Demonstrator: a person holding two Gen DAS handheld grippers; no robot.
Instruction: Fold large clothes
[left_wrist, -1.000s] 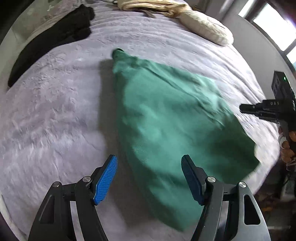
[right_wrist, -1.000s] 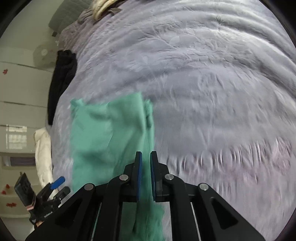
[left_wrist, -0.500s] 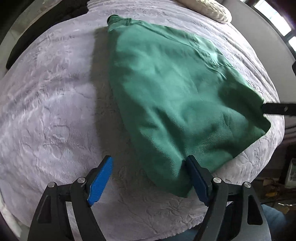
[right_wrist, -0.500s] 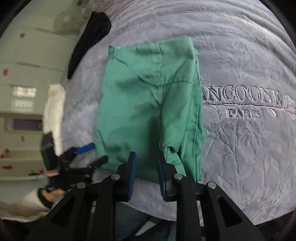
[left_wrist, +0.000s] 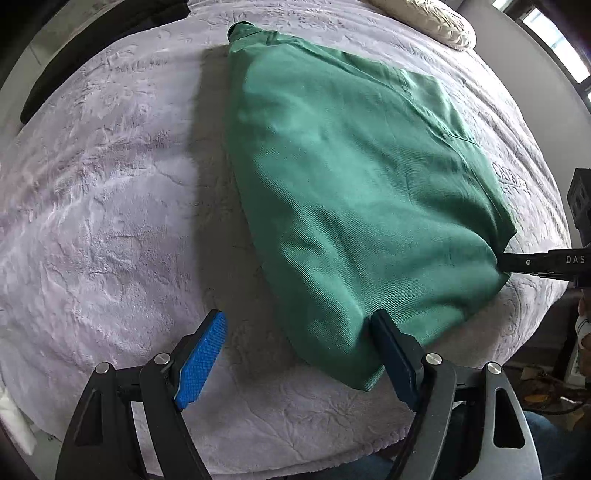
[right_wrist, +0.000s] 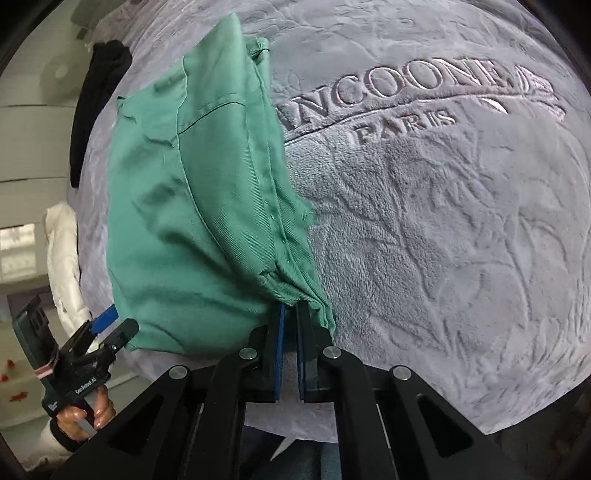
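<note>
The right tongs (right_wrist: 289, 314) are nearly closed and pinch a bunched corner of the green garment (left_wrist: 354, 192) between their blue pads; their jaws have just been closing onto that cloth. In the left wrist view the same tongs come in from the right edge, and their tips are buried in the garment's side fold.

The left tongs (left_wrist: 295, 354) stand wide. The near corner of the garment lies between the pads, and one pad (left_wrist: 391, 354) rests against the cloth edge while the other (left_wrist: 201, 356) stands apart over bare blanket, so nothing is pinched there.

The garment lies folded on the bed, on a pale embossed blanket (left_wrist: 110, 221), reaching from the near edge toward the middle. Bare blanket stretches wide on both sides of it, with raised lettering (right_wrist: 417, 96) just beside the garment. The near corner sits close to the bed's edge.

A dark garment (right_wrist: 99, 110) lies along the far side, and a cream pillow (left_wrist: 432, 22) at the top is cut off by the frame. The hand (right_wrist: 85, 413) holding the left tongs shows only in part, low in the right wrist view.
</note>
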